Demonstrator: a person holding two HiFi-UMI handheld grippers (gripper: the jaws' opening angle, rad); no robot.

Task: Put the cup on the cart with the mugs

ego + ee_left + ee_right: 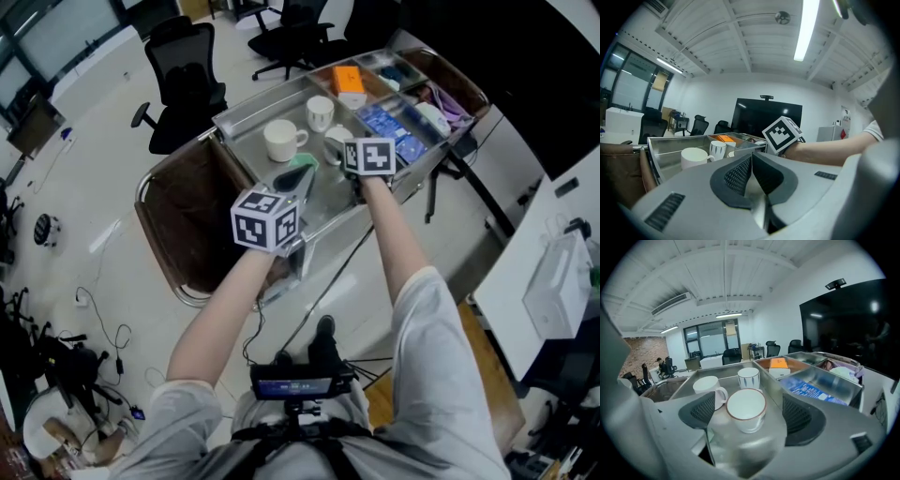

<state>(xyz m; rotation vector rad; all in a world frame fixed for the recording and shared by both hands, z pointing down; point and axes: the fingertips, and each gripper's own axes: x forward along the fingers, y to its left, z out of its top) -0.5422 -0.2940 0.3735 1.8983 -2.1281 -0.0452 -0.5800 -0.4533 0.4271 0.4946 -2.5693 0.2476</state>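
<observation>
Only its own view shows the right gripper gaping round the cup, beside the mugs. The left gripper is pinched shut, empty.

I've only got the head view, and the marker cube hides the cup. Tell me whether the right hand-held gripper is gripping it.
Observer: No. Its own view shows the right hand-held gripper with jaws wide, both pads clear of the cup.
Operator: Confirm the cup is upright.
Observer: Upright on the cart tray, just in front of the white mug and the striped mug.
Operator: Report the left one.
Observer: The left hand-held gripper is shut, nothing between its jaws.
</observation>
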